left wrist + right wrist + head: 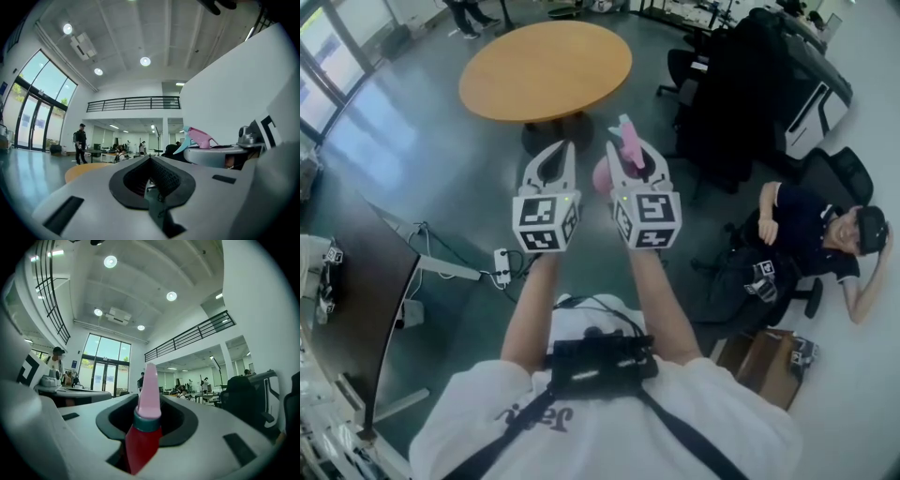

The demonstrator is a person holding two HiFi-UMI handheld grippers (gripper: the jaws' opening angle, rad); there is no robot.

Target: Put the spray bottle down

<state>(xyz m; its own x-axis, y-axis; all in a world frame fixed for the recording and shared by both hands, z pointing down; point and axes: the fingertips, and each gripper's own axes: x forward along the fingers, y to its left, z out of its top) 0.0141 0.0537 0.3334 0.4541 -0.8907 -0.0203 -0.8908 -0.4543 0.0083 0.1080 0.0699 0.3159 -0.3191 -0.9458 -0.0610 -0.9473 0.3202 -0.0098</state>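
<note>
We are gripping the spray bottle (148,397) in the right tongs (630,157), pink head up, in the air above the floor (431,169). Left tongs (560,155), just left of it, are sitting closed and empty.

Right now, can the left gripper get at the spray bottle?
Probably yes: the left gripper sits beside the right gripper holding the spray bottle, nothing between them, but its jaws are shut and must open first.

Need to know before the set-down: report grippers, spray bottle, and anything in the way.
Left gripper shut, empty. Right gripper shut on spray bottle, held in the air, not yet down. Round table ahead; nothing seen in between.
</note>
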